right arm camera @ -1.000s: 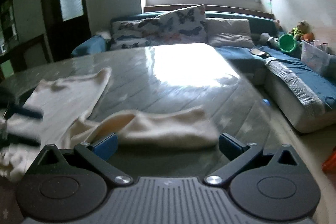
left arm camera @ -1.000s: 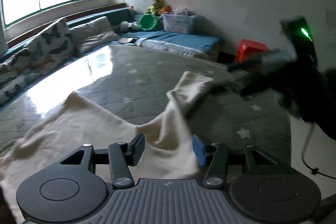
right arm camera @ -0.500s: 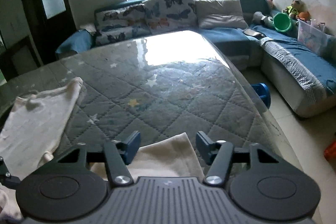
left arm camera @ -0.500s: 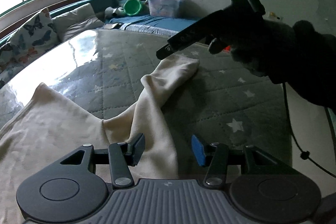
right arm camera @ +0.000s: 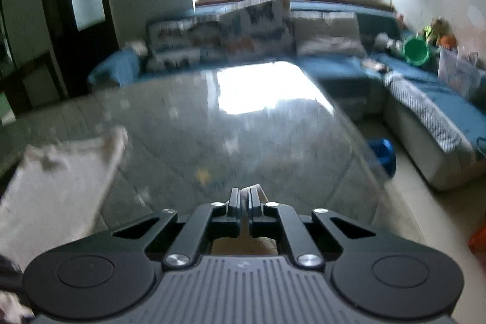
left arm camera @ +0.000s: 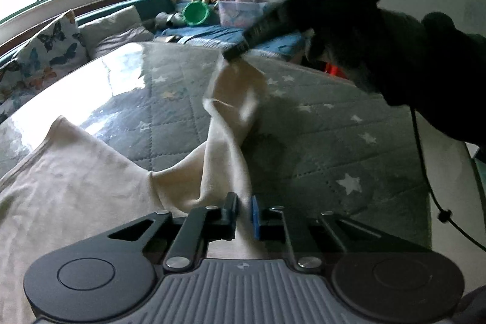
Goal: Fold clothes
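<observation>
We now have both grippers on the cream garment (left arm camera: 100, 187), and that is the change that matters: a second ago both sets of jaws stood apart over loose cloth, and half a second ago the sleeve (left arm camera: 234, 99) lay flat on the bench (left arm camera: 334, 141) with the right gripper only hovering above its cuff

In the left wrist view our left gripper (left arm camera: 243, 213) is closing, and a ridge of fabric runs straight up between its fingers near the bench's near edge; the pads look to be pinching it, though a narrow slit shows between them. The right gripper (left arm camera: 235, 53) has clamped the sleeve's far end, and the sleeve hangs from its tip in a lifted, twisted strip, clear of the quilted star-patterned surface beneath it. The right wrist view agrees: those jaws are fully together with a sliver of cream cloth caught between them (right arm camera: 244, 204), and the whole picture is smeared, which we read as this hand travelling

The body of the garment is spread over the left half of the bench, toward its left edge, with one corner pointing at the far side. So we judge the grasping step done and the fold itself just beginning: the sleeve is ready to be carried across onto the body. The risk we see is the twist in the sleeve, which may land as a crease unless it is drawn flat
</observation>
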Tool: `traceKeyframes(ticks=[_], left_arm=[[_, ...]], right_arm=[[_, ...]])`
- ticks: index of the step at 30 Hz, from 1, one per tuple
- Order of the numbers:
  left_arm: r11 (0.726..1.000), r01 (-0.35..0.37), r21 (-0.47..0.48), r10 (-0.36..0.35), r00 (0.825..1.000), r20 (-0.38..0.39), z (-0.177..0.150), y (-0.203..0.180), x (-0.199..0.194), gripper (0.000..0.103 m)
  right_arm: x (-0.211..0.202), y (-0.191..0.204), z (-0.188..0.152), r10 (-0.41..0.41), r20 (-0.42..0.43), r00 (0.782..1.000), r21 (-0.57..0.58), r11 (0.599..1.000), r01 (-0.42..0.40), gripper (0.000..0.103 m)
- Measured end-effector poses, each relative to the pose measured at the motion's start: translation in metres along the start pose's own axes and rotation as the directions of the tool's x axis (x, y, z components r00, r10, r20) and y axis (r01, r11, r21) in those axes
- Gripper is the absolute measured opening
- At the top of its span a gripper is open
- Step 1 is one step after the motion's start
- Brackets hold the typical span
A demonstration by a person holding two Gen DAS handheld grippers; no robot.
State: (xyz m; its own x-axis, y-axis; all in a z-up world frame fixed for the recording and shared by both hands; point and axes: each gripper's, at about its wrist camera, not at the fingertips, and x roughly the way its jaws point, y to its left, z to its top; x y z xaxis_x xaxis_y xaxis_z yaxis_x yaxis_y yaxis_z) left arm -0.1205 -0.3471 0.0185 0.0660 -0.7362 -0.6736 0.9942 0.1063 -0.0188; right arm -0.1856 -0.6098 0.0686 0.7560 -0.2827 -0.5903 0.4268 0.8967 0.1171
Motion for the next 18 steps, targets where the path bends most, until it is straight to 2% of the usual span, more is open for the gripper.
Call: traceKeyframes(ticks=[2, 5, 6, 8, 9, 11, 12, 14, 18], left_arm=[[1.000, 0.019, 0.022, -0.019, 1.000, 0.013, -0.002, -0.002, -0.003, 0.011], [0.996, 0.064, 0.059, -0.066, 0.997, 0.026, -0.004, -0.005, -0.009, 0.011], [0.994, 0.076, 0.074, -0.078, 0.997, 0.026, -0.005, -0.007, -0.010, 0.011], [0.990, 0.102, 0.099, -0.104, 0.994, 0.017, -0.007, -0.011, -0.012, 0.011], [0.987, 0.115, 0.111, -0.117, 0.993, 0.012, -0.008, -0.013, -0.012, 0.011], [0.982, 0.137, 0.128, -0.138, 0.990, 0.004, -0.010, -0.017, -0.013, 0.013], [0.982, 0.134, 0.135, -0.135, 0.991, 0.004, -0.010, -0.019, -0.013, 0.014], [0.982, 0.125, 0.138, -0.127, 0.992, 0.005, -0.010, -0.020, -0.013, 0.014], [0.989, 0.089, 0.115, -0.092, 0.996, 0.017, -0.006, -0.016, -0.014, 0.021]], right_arm=[[-0.020, -0.008, 0.005, 0.041, 0.099, 0.994, 0.044, 0.998, -0.045, 0.004], [-0.048, -0.025, 0.000, 0.044, 0.216, 0.975, 0.069, 0.996, -0.061, 0.007], [-0.052, -0.032, -0.004, 0.007, 0.209, 0.978, 0.085, 0.996, -0.026, 0.008], [-0.054, -0.045, -0.014, -0.106, 0.150, 0.983, 0.120, 0.989, 0.088, 0.019], [-0.053, -0.051, -0.020, -0.156, 0.118, 0.981, 0.128, 0.982, 0.140, 0.020], [-0.052, -0.060, -0.031, -0.188, 0.071, 0.980, 0.146, 0.973, 0.176, 0.020], [-0.051, -0.063, -0.035, -0.174, 0.046, 0.984, 0.155, 0.974, 0.165, 0.020], [-0.048, -0.062, -0.043, -0.113, 0.002, 0.994, 0.180, 0.977, 0.111, 0.036], [-0.032, -0.044, -0.052, -0.044, -0.052, 0.998, 0.137, 0.989, 0.051, 0.039]])
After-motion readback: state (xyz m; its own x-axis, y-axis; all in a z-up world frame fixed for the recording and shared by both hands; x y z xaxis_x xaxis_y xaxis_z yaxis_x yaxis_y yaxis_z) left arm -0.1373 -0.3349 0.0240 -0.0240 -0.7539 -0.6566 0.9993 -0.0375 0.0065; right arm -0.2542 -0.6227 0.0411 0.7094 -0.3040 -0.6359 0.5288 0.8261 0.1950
